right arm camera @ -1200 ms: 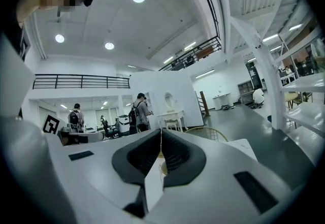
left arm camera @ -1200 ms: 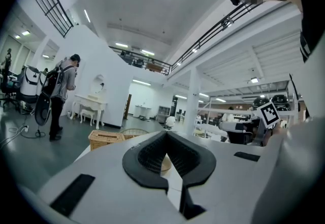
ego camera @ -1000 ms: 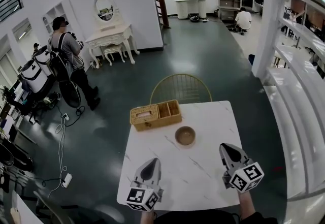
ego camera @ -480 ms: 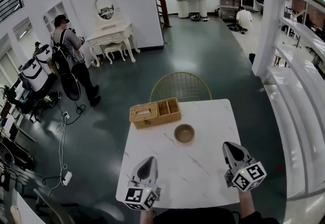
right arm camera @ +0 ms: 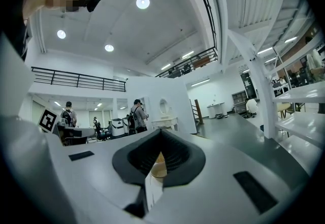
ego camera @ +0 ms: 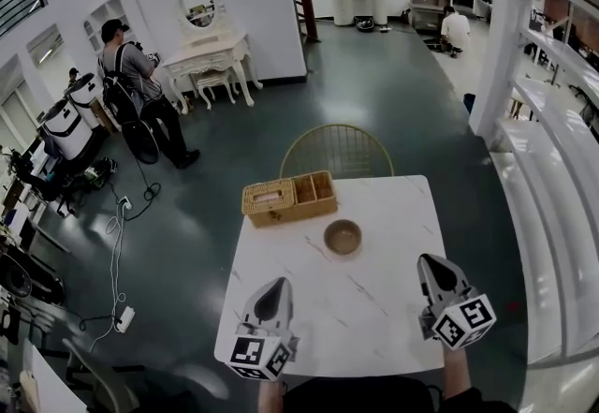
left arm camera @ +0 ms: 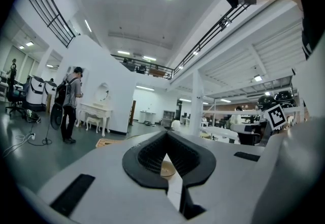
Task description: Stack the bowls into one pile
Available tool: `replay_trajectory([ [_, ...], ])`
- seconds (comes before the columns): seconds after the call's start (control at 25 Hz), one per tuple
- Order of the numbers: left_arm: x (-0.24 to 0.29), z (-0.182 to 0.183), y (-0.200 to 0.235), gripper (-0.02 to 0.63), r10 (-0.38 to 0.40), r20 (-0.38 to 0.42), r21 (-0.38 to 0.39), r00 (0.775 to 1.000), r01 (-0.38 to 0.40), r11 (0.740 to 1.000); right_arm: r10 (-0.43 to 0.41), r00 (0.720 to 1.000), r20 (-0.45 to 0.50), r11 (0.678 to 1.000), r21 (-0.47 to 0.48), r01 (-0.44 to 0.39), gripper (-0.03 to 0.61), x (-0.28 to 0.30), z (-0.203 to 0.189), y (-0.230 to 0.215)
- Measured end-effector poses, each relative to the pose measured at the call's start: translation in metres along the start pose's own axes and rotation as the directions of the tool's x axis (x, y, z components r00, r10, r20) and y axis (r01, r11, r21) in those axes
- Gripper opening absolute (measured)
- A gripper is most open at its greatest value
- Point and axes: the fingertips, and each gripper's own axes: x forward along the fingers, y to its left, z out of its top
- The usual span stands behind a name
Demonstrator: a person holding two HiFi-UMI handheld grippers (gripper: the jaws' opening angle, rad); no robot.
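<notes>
Tools: left tool [ego camera: 276, 284], right tool [ego camera: 430, 261], both clenched on nothing, well short of the bowl [ego camera: 343, 237], 1 each side. Bowl: on tabletop [ego camera: 393, 214], wicker basket [ego camera: 288, 199] just behind it. Risk: clenched tips reaching it would shove it, not grip.

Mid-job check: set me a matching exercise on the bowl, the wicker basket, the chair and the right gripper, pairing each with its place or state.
Things:
1. bowl
2. wicker basket
3. chair
4. right gripper

Places or states:
A. on the table, at its far edge
B. shut and empty, over the table's near right part
C. on the floor beyond the table
D. near the table's middle, with nothing touching it

Pairs: 1-D, 2-A, 3-C, 4-B
</notes>
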Motion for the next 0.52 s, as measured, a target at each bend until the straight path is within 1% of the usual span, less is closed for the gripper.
replay_trajectory([
  [0.24, -0.0040, -0.0005, 0.0020, 0.014, 0.012, -0.004, 0.005, 1.000, -0.012, 1.000, -0.013, 1.000, -0.010, 1.000, -0.026, 0.013, 0.014, -0.0029, -0.0020, -0.0005],
  [0.4, -0.0082, -0.0003, 0.0039, 0.014, 0.022, -0.006, 0.009, 1.000, -0.022, 1.000, -0.025, 1.000, -0.004, 1.000, -0.008, 0.025, 0.014, -0.0072, -0.0034, -0.0030],
  [0.52, -0.0084, -0.0018, 0.0059, 0.014, 0.025, -0.008, 0.011, 1.000, -0.025, 1.000, -0.032, 1.000, -0.001, 0.999, -0.014, 0.032, 0.014, -0.0070, -0.0035, -0.0050],
])
